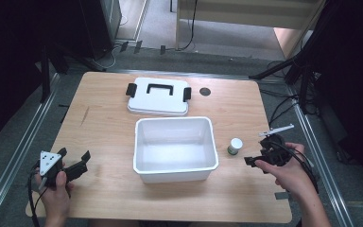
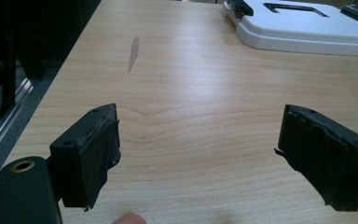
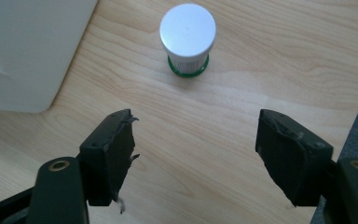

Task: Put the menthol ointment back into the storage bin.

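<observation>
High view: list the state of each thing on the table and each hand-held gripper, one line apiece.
White storage bin: open, empty, upright.
Lid: off, flat behind the bin.
Small white-capped bottle: upright, capped, right of the bin.
Left hand-held gripper: open, holding nothing.
Right hand-held gripper: open, aimed at the bottle.

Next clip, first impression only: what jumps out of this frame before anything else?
The open white bin at the middle of the wooden table draws the eye, with its white lid with black latches lying flat just behind it. To the bin's right a small white-capped bottle stands upright, and the right gripper points at it with jaws spread, while the left gripper waits open near the front-left corner.
</observation>
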`<state>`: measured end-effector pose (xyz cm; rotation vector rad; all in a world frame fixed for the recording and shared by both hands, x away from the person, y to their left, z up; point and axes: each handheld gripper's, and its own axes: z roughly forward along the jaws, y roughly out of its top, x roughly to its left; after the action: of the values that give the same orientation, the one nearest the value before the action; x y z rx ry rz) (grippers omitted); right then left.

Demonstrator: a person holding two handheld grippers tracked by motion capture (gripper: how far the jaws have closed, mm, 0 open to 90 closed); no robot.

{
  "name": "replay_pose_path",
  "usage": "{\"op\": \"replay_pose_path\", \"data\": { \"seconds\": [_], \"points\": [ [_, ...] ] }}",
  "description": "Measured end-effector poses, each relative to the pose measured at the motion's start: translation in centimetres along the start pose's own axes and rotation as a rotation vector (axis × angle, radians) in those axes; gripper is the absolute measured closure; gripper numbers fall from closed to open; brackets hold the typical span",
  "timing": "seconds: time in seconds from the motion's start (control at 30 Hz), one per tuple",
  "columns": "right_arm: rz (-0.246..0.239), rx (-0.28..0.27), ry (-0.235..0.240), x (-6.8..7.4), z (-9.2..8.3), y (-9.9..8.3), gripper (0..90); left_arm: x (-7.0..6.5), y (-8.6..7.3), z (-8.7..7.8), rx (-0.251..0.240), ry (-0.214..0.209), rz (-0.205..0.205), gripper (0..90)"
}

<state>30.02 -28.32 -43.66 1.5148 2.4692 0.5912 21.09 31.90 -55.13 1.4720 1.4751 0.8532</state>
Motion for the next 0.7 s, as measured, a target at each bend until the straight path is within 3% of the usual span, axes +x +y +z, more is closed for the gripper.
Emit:
{"op": "replay_pose_path", "data": {
  "seconds": [0.23,0.33,0.37,0.47,0.7],
  "points": [
    [-0.051,0.116,0.033,0.7,0.4,2.9,28.8,0.0,0.0,0.1,0.005,-0.005,-0.003,13.6],
    [-0.061,0.154,0.021,1.0,0.7,3.6,29.4,0.0,0.0,0.1,0.009,-0.006,0.001,13.6],
    [-0.078,0.191,0.014,1.1,1.2,4.2,30.5,-0.1,0.0,0.1,0.010,-0.004,0.007,13.6],
    [-0.071,0.225,0.008,1.1,1.8,4.9,31.9,-0.1,0.0,0.1,0.007,-0.006,0.005,13.6],
    [-0.058,0.238,0.005,1.0,2.8,6.0,34.2,-0.1,0.0,0.1,0.007,-0.007,0.005,13.6]
  ]
}}
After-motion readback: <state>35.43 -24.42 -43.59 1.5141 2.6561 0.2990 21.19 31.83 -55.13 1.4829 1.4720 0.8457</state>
